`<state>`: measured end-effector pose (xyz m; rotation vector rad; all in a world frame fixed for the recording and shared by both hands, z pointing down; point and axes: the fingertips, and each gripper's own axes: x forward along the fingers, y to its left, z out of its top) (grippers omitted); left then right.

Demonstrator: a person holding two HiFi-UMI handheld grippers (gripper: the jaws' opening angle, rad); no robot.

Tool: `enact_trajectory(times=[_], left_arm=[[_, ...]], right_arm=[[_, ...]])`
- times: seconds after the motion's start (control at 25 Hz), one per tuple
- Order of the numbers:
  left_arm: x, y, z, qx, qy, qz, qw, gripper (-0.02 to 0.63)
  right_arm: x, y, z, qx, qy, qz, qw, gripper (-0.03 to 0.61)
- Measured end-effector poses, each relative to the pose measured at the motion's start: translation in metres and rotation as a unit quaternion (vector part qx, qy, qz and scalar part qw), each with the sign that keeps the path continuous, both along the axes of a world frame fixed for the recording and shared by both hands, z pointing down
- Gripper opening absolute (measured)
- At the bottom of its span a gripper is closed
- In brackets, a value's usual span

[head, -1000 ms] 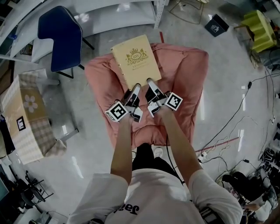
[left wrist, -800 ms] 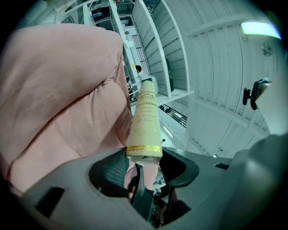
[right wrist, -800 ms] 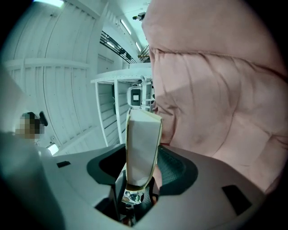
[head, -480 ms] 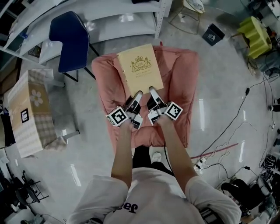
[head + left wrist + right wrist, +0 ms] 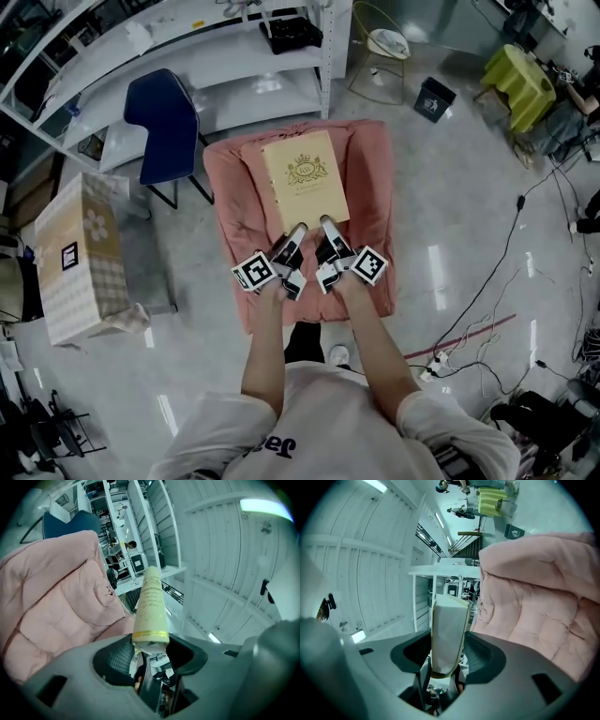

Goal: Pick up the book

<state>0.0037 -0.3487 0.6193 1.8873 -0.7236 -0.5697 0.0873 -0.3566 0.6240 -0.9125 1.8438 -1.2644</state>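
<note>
Clamping the book [image 5: 303, 178] by its near edge, the left gripper [image 5: 294, 234] and right gripper [image 5: 327, 228] hold it side by side over the pink quilt [image 5: 370, 187]. An even lift by both should stop the far edge sagging or the covers slipping. Both forearms reach forward, nearly parallel, with the grippers roughly level.

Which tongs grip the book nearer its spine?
The left tongs: their view looks along the book's printed, gold-banded spine, while the right tongs' view shows plain page edges.
</note>
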Motion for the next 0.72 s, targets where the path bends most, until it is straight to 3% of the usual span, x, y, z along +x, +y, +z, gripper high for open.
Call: enact_trajectory(times=[0.52,0.72], left_arm=[[0.049,0.132,-0.041,0.041,-0.002,0.024,0.9989,0.213],[0.051,0.159,-0.044,0.036,0.001,0.029,0.9989,0.213]], right_arm=[[0.050,0.137,-0.036,0.029,-0.002,0.022,0.999,0.222],[0.053,0.165,-0.040,0.030,0.013,0.018,0.999,0.222]])
